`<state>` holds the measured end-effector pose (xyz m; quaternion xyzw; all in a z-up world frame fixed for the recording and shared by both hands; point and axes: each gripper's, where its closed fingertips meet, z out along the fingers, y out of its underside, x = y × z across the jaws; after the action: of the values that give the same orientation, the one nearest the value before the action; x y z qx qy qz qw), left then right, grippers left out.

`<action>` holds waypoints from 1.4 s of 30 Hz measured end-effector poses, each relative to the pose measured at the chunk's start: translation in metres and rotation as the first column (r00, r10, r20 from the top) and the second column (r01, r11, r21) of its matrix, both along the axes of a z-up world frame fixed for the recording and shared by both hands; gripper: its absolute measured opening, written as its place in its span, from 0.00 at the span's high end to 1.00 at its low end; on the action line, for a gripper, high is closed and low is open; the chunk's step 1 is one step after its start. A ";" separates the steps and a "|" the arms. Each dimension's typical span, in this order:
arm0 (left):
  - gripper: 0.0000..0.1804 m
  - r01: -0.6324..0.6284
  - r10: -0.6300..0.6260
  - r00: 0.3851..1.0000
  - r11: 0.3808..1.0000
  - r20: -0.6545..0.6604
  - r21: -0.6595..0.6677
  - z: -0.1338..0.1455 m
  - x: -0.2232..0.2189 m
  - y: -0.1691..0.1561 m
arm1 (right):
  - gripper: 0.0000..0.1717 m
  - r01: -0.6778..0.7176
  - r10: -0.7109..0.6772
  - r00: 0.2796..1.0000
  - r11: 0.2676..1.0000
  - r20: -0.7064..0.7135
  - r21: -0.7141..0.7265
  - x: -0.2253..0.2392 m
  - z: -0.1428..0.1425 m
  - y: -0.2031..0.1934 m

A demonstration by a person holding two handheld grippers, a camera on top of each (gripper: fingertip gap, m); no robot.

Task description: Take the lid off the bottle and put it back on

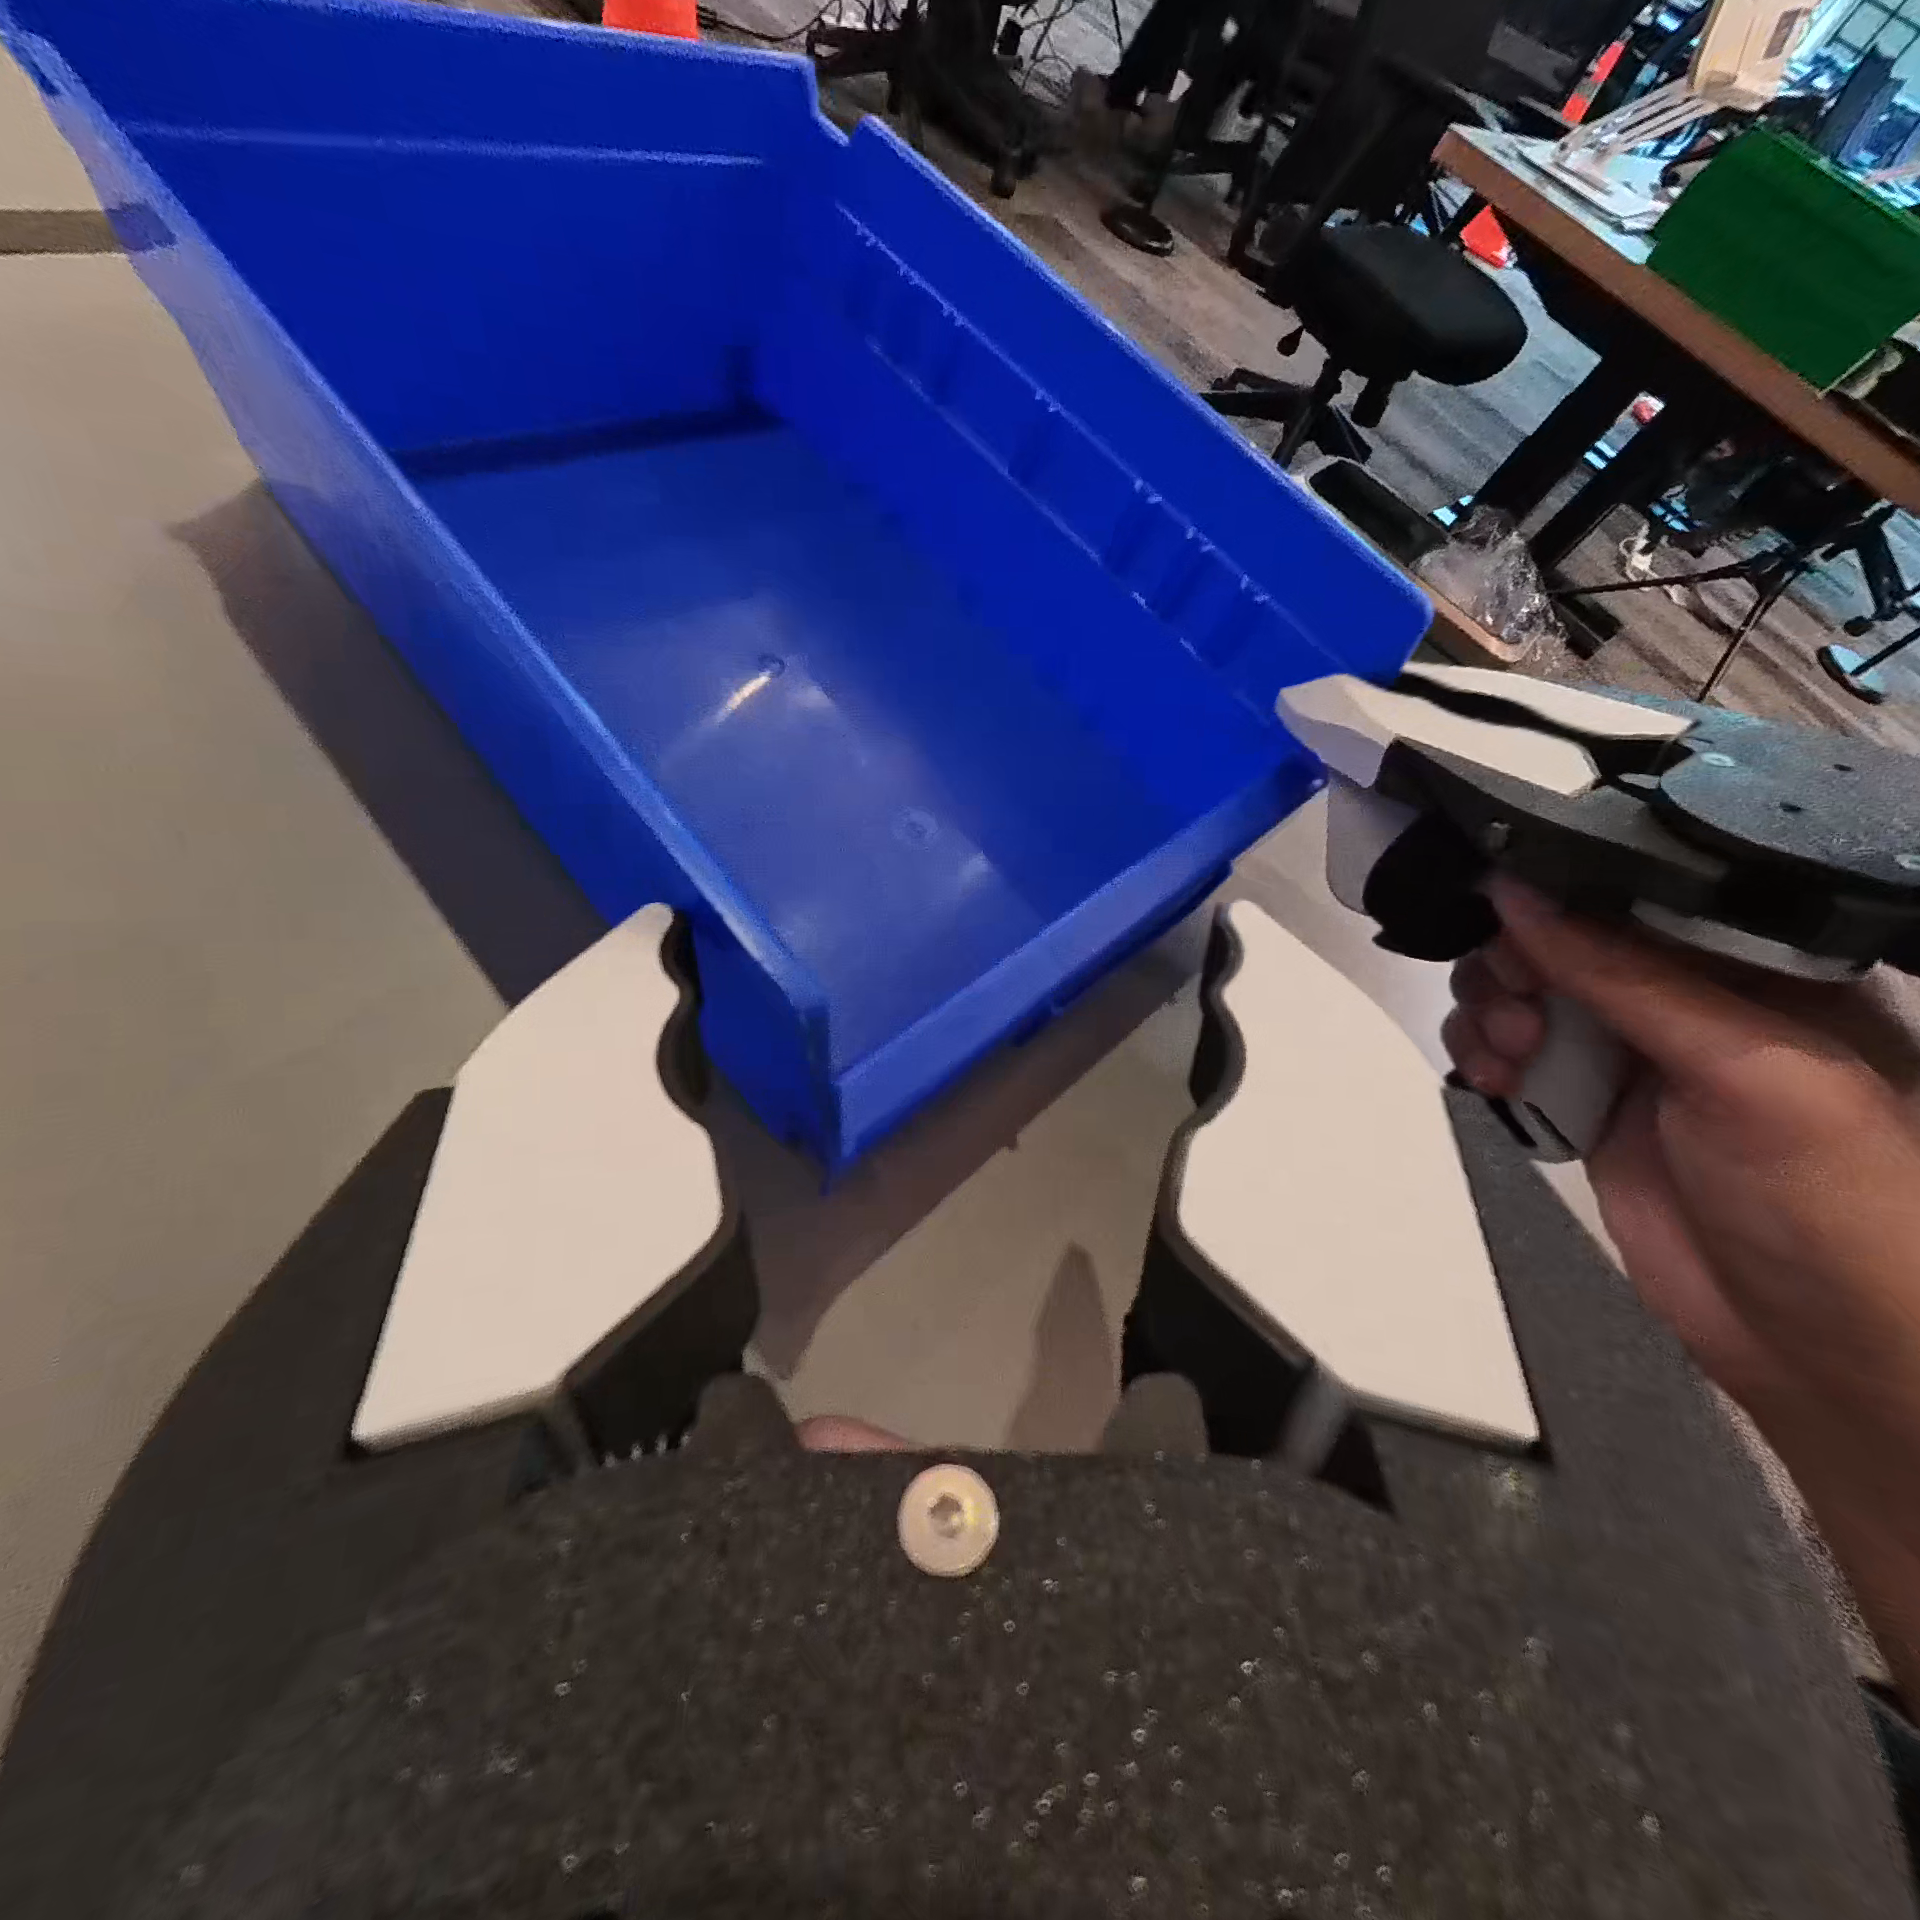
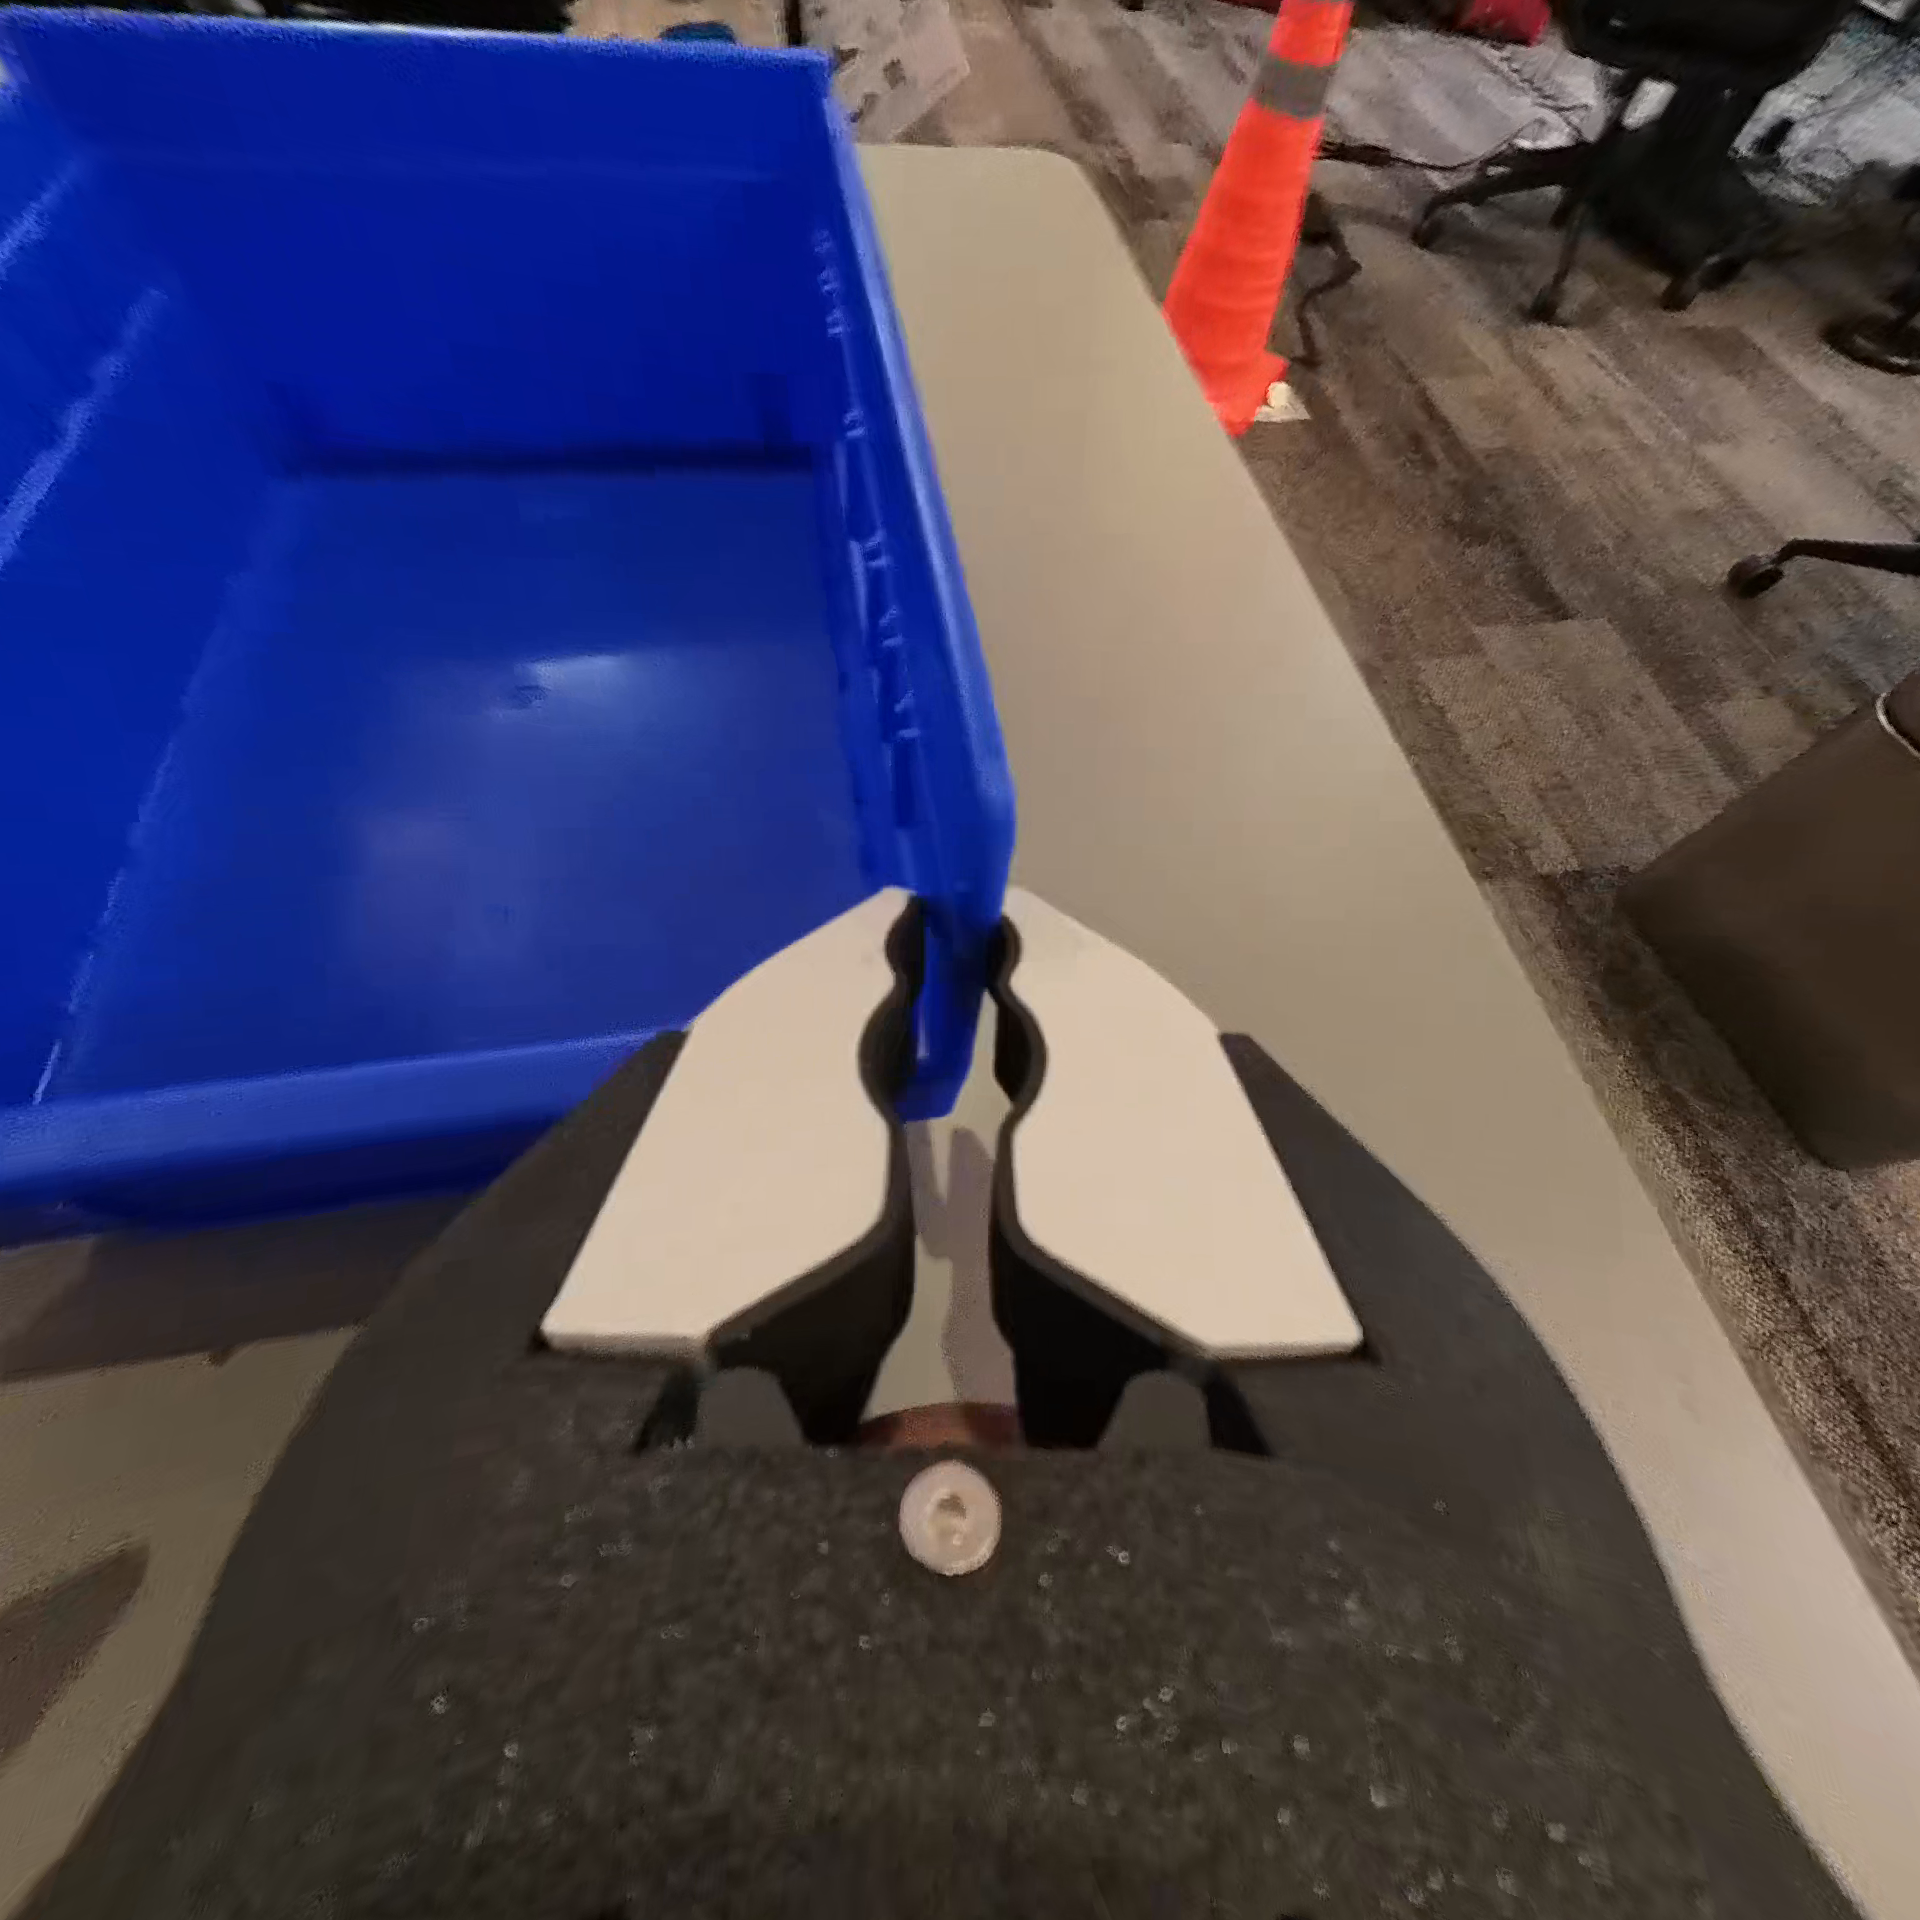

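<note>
No bottle or lid shows in either view. An empty blue plastic bin (image 1: 520, 312) stands on the pale table (image 1: 156, 831). My left gripper (image 1: 945, 925) is open wide at the bin's near end. The bin's front left corner stands between its fingers, close to the left finger (image 1: 582, 1143), and nothing is gripped. In the right wrist view my right gripper (image 2: 951, 914) is shut on the near end of the bin's (image 2: 416, 260) right wall, with a pad on each side. The left wrist view shows the right gripper (image 1: 1320, 727) at that corner, held by a hand (image 1: 1714, 1143).
The table's right edge (image 2: 1351, 831) runs close beside the bin. On the floor beyond are an orange cone (image 2: 1247, 239), office chairs (image 1: 1403, 301), a wooden table with a green box (image 1: 1787, 249) and a dark box (image 2: 1797, 935).
</note>
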<state>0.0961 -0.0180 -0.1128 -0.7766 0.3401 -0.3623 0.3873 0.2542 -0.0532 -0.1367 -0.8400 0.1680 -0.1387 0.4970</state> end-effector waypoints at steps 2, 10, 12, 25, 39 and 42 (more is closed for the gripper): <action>0.50 0.001 -0.001 1.000 1.000 -0.006 -0.009 0.000 0.006 0.001 | 0.95 0.000 0.001 0.999 1.000 -0.054 0.028 0.008 0.000 0.002; 0.54 0.043 -0.042 0.997 0.999 -0.071 0.006 -0.001 -0.037 0.001 | 0.87 -0.021 0.034 0.994 0.992 -0.104 0.124 0.014 0.020 -0.009; 0.55 0.045 -0.044 0.996 0.999 -0.075 0.013 -0.002 -0.079 -0.004 | 0.84 -0.090 0.119 0.988 0.965 -0.103 0.246 -0.010 0.043 -0.016; 0.59 -0.424 0.423 0.906 0.905 0.020 0.043 -0.014 -0.420 -0.009 | 0.73 -0.741 0.799 0.600 0.571 -0.034 0.354 -0.292 0.048 -0.025; 0.52 -0.522 0.490 0.769 0.852 -0.410 0.039 0.045 -0.481 0.143 | 0.75 -0.727 0.751 0.661 0.634 0.018 0.263 -0.274 0.031 -0.028; 0.50 -0.572 0.465 0.696 0.820 -0.547 -0.031 0.049 -0.487 0.218 | 0.75 -0.726 0.747 0.664 0.637 0.025 0.259 -0.269 0.031 -0.027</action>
<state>-0.3907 0.1999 -0.0642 -0.9429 0.1592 -0.0480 0.2887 -0.0144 -0.0801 -0.1057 -0.7717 -0.1524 0.1334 0.6029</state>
